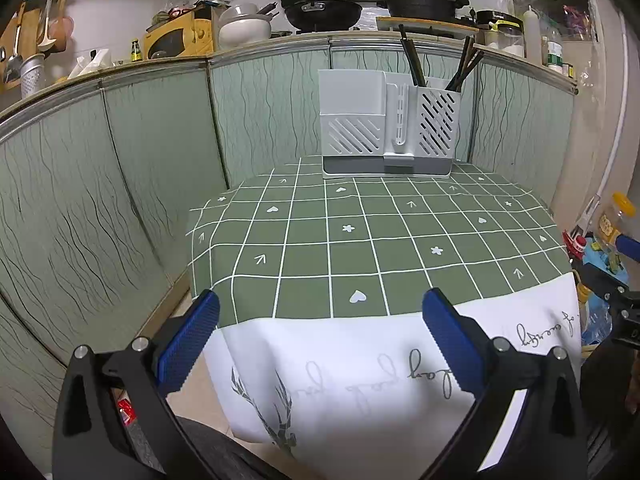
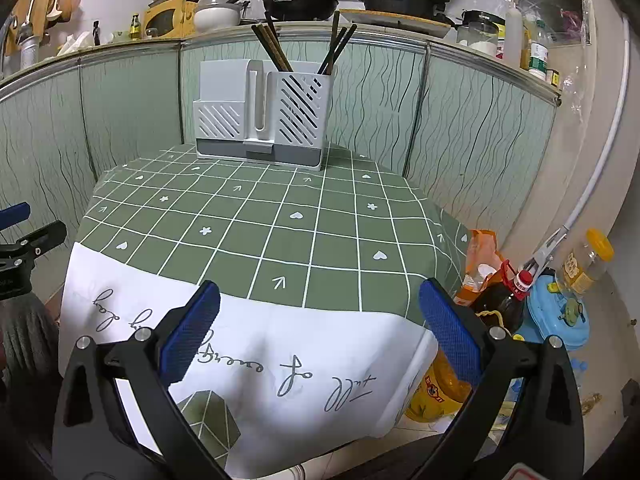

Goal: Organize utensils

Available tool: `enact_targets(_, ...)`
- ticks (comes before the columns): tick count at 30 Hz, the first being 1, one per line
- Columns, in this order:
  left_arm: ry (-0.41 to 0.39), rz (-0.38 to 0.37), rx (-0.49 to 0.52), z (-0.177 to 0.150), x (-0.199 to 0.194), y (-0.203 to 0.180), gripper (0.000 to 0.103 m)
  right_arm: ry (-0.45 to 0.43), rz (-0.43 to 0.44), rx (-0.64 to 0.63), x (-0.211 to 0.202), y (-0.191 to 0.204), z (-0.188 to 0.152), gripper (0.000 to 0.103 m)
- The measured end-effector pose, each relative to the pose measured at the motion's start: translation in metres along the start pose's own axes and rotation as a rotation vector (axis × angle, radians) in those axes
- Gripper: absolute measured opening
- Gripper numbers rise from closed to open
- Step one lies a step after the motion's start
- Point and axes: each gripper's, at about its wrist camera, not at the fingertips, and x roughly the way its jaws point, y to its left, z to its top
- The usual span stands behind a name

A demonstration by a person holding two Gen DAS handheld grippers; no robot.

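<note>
A white slotted utensil holder (image 1: pixel 388 132) stands at the far edge of the table with the green checked cloth (image 1: pixel 360 232); it also shows in the right wrist view (image 2: pixel 262 116). Several dark chopsticks (image 1: pixel 460 66) stand upright in its right compartment, also seen from the right wrist (image 2: pixel 304 46). Its left compartment looks empty. My left gripper (image 1: pixel 320 308) is open and empty, above the table's near edge. My right gripper (image 2: pixel 320 300) is open and empty, also at the near edge. The left gripper (image 2: pixel 16 236) shows at the right view's left border.
Green patterned panels (image 1: pixel 120 184) wall the table at the left and back. A counter above holds pans (image 1: pixel 320 12), bowls and bottles. Bottles, a jar (image 2: pixel 588 260) and a blue lidded container (image 2: pixel 560 312) crowd the floor to the table's right.
</note>
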Motion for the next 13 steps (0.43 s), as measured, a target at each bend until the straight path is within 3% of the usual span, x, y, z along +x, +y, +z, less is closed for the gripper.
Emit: enact_targets(13,0.004,-0.014,0.026,-0.0025,-0.0031,-0.0062,0.098,0.000,0.002,0.014,-0.0033,-0.0006,-0.0015,0.096)
